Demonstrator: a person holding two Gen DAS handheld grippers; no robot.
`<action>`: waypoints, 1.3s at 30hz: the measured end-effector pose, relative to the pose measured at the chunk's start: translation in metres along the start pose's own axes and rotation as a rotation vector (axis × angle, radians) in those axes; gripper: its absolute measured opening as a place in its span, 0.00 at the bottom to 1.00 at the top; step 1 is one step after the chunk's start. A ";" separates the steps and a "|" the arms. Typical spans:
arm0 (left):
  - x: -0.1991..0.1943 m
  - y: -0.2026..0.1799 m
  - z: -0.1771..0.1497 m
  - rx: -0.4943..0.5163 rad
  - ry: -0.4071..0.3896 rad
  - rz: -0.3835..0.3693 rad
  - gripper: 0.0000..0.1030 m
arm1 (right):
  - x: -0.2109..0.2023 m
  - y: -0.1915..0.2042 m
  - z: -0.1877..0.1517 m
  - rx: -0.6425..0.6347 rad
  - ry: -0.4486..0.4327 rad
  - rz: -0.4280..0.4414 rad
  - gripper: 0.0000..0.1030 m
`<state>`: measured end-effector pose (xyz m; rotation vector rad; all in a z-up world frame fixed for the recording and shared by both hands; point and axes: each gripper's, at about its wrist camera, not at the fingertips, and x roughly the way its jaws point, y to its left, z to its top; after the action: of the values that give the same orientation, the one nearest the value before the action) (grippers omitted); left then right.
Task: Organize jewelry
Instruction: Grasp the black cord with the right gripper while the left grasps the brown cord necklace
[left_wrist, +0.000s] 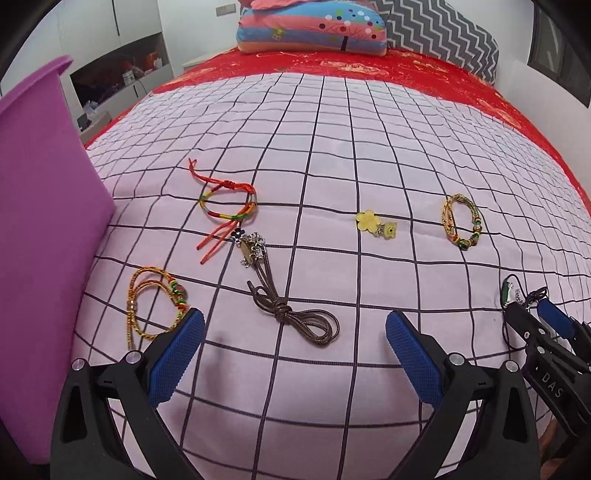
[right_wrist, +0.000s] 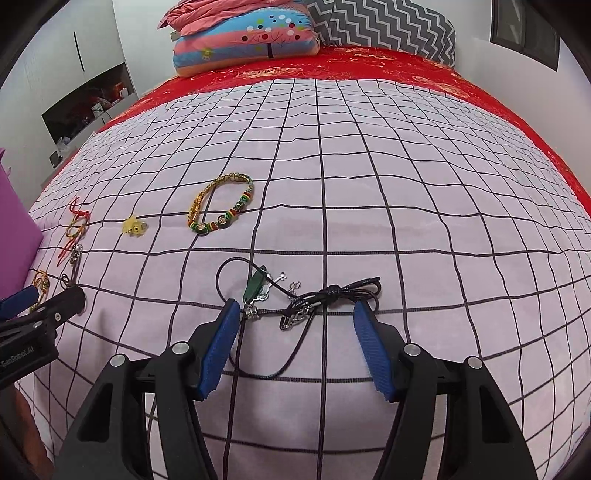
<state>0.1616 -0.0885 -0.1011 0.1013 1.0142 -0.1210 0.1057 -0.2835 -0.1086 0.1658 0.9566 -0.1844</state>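
Several pieces of jewelry lie on a pink checked bed cover (left_wrist: 332, 147). My left gripper (left_wrist: 294, 325) is open and empty just above a brown cord necklace (left_wrist: 291, 314) with a metal pendant. A gold beaded bracelet (left_wrist: 155, 306) lies by its left finger, a red braided bracelet (left_wrist: 225, 206) farther back. Yellow flower charms (left_wrist: 375, 223) and another gold beaded bracelet (left_wrist: 461, 221) lie to the right. My right gripper (right_wrist: 293, 314) is open around a black cord necklace (right_wrist: 325, 295) with a green pendant (right_wrist: 255, 286).
A purple bin (left_wrist: 44, 236) stands at the left edge of the bed. Pillows (left_wrist: 310, 29) and a red sheet (left_wrist: 369, 66) lie at the far end. The right gripper shows at the left wrist view's right edge (left_wrist: 535, 317). A shelf niche (left_wrist: 118, 74) is in the left wall.
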 end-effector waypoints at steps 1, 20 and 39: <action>0.002 0.000 0.000 0.000 0.003 0.003 0.94 | 0.001 0.001 0.000 -0.008 -0.006 -0.006 0.60; 0.021 -0.019 0.000 -0.008 -0.016 -0.045 0.49 | 0.012 0.026 0.002 -0.137 -0.012 -0.036 0.23; -0.028 -0.013 -0.039 0.046 0.041 -0.191 0.06 | -0.027 0.022 -0.023 -0.049 0.029 0.088 0.01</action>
<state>0.1128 -0.0943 -0.0983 0.0487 1.0612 -0.3180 0.0773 -0.2548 -0.0978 0.1654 0.9801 -0.0773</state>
